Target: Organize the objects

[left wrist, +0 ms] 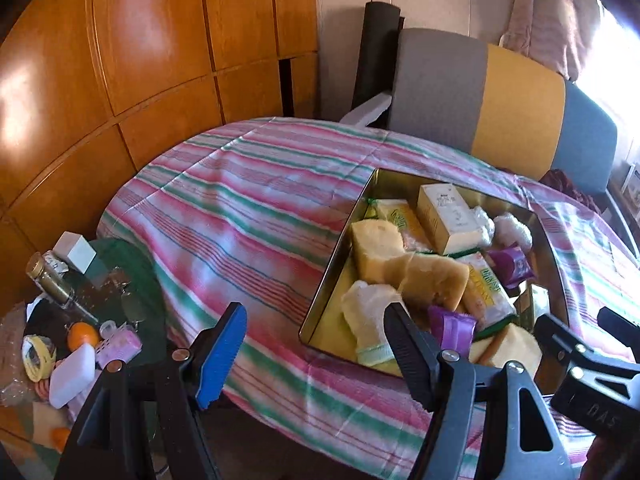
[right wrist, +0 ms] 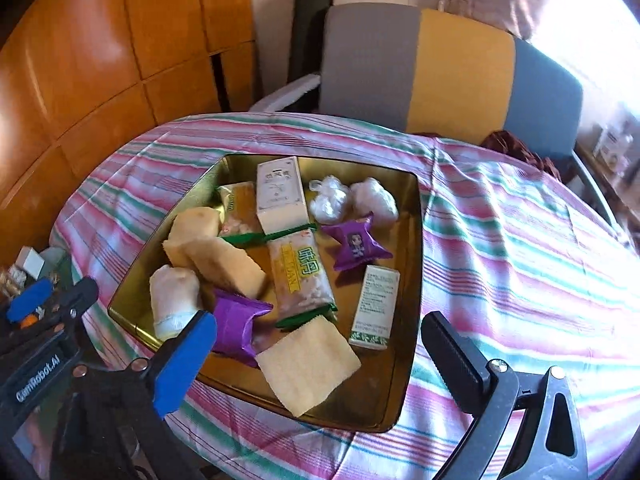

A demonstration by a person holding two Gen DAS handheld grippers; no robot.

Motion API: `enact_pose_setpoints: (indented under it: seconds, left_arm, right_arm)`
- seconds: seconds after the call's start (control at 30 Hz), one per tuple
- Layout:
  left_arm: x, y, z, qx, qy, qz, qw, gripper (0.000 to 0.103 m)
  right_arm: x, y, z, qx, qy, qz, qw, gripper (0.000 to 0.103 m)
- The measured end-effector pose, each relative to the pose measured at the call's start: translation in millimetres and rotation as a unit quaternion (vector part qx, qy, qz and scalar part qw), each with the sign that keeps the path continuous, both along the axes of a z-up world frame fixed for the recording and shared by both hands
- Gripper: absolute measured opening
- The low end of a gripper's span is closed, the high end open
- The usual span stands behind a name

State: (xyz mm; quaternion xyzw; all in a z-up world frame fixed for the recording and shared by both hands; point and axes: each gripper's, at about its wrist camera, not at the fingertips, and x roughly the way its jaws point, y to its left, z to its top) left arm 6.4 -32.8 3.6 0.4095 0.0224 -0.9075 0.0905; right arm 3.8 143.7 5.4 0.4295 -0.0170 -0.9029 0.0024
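Looking from the left wrist, the left gripper (left wrist: 316, 340) hangs spread and empty beside the gold rectangular metal tray's (left wrist: 340, 256) left edge; clutter remains on the green glass side table (left wrist: 120, 264).

From the right wrist, the right gripper (right wrist: 316, 340) gapes empty over the tray's near edge, above a yellow sponge block (right wrist: 308, 364). Judging by this, the sorting is mostly finished.

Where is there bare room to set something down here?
The striped cloth right of the gold tray is bare, as is the cloth between the tray and the wooden wall. The tray's near right corner is free. The tray's left half and the side table are crowded.
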Motion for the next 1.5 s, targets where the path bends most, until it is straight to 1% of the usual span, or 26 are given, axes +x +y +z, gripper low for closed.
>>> enact_pose_setpoints:
  seconds: [0.13, 0.2, 0.4, 0.5, 0.67, 0.83, 1.17, 1.5]
  left_arm:
    - [0, -2, -3, 0.009, -0.016, -0.001, 0.9998, 0.071]
    - [0, -1, -4, 0.011, -0.022, -0.002, 0.9997, 0.070]
    - [2, 2, -6, 0.020, -0.034, -0.010, 0.9992, 0.069]
    - [2, 1, -6, 0.029, -0.035, -0.013, 0.9989, 0.069]
    - [4, 4, -4, 0.026, -0.032, -0.019, 0.9990, 0.066]
    - [3, 4, -4, 0.033, -0.037, -0.025, 0.9984, 0.065]
    - [1, 6, -12, 0.028, -0.054, -0.029, 0.9978, 0.065]
    - [1, 7, -9, 0.028, -0.047, -0.033, 0.9979, 0.063]
  right_arm:
    - [1, 1, 2, 0.006, -0.005, -0.022, 1.000, 0.103]
    - [2, -1, 4, 0.017, -0.005, -0.032, 0.999, 0.103]
    - [5, -4, 8, 0.024, 0.000, -0.041, 0.999, 0.103]
    - [6, -4, 9, 0.021, 0.001, -0.046, 0.999, 0.103]
    - [5, -4, 8, 0.021, -0.001, -0.051, 0.998, 0.103]
    - [5, -4, 8, 0.024, -0.001, -0.059, 0.998, 0.103]
    - [4, -3, 6, 0.030, 0.000, -0.069, 0.997, 0.103]
    - [3, 0, 5, 0.028, 0.001, -0.077, 0.997, 0.103]
